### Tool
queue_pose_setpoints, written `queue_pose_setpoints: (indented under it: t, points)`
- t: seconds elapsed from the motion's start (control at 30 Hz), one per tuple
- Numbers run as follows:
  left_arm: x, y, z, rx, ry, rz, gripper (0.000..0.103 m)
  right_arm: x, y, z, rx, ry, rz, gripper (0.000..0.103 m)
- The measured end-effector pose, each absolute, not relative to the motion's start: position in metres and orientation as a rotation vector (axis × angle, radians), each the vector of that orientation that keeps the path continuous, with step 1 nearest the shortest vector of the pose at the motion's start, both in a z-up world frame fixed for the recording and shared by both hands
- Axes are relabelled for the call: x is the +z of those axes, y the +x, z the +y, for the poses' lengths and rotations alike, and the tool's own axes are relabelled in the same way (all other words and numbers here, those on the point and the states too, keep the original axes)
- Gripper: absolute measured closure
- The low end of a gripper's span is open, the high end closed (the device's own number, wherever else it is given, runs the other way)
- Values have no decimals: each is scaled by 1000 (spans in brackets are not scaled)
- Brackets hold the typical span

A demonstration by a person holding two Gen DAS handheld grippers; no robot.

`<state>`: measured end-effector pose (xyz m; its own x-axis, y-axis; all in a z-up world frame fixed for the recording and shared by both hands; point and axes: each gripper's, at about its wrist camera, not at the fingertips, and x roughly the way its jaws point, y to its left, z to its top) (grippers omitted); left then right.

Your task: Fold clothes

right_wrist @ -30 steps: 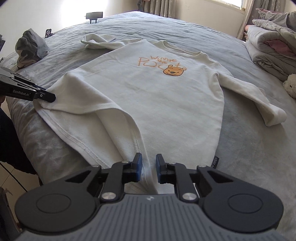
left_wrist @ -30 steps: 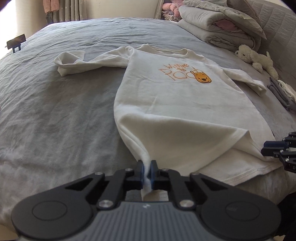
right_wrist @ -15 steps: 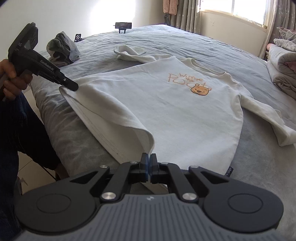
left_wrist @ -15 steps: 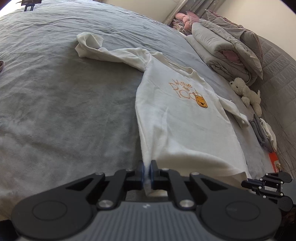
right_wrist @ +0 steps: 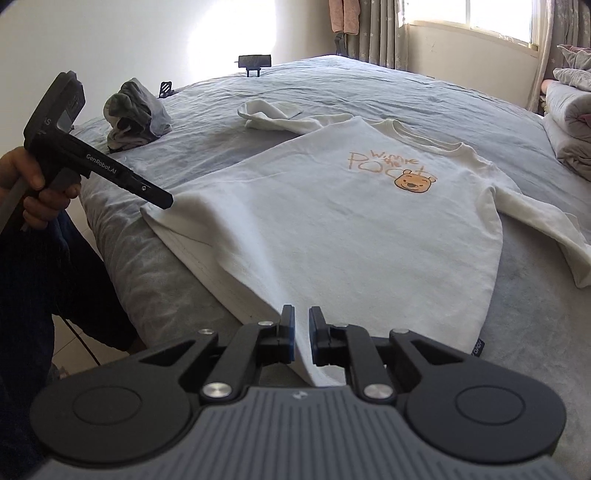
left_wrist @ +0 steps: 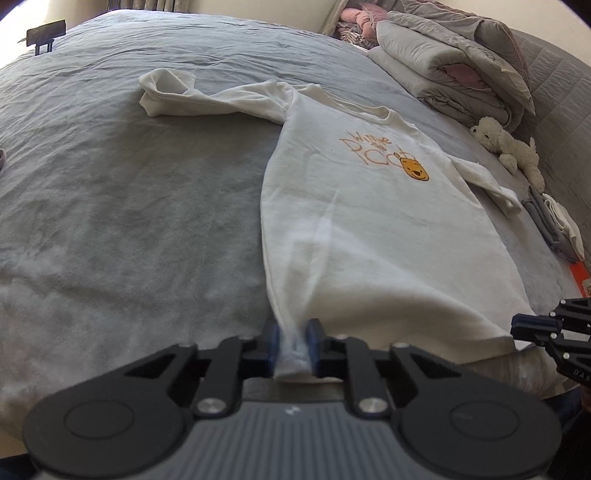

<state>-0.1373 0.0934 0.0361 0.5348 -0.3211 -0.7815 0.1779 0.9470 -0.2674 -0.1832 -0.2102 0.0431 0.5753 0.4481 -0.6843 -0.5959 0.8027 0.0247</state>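
Right gripper (right_wrist: 301,338) jaws, clamped half a second ago, are opening around the cream long-sleeved printed sweatshirt (right_wrist: 332,229) hem; left gripper (left_wrist: 292,345) stays clamped on its hem corner. Sweatshirt lies on grey-sheeted bed (left_wrist: 122,206), curtained window (right_wrist: 491,18) far right.

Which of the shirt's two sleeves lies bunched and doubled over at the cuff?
The sleeve on the left gripper's side: its cuff end is folded back in a lump. The other sleeve, toward the plush toy, lies straight.

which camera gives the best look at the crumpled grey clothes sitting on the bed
The right wrist view. There the grey clothes lie in full view, bunched up on the bed near its edge, beyond the left gripper. The left wrist view does not show them clearly.
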Motion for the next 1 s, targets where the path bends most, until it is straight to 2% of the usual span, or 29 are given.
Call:
queue_pose_setpoints:
  t: [0.13, 0.2, 0.3, 0.43, 0.5, 0.57, 0.83, 1.0]
  points:
    - [39, -138, 106, -317, -213, 948, 98, 36, -180, -200, 617, -243, 742, 89]
    - [44, -139, 120, -319, -278, 931, 99, 37, -180, -200, 619, -238, 744, 98]
    - [49, -139, 137, -350, -359, 917, 99, 37, -180, -201, 623, -232, 748, 100]
    - [49, -137, 141, -395, -418, 932, 98, 37, -181, -200, 634, -226, 747, 99]
    - [50, -135, 146, -410, -453, 927, 98, 40, -186, -192, 680, -240, 694, 90]
    - [49, -134, 148, -430, -467, 926, 98, 42, -190, -182, 716, -239, 650, 89]
    - [42, -134, 148, -388, -426, 943, 98, 27, -176, -142, 741, -293, 706, 88]
    - [43, -136, 151, -381, -431, 918, 98, 33, -174, -138, 747, -242, 672, 87]
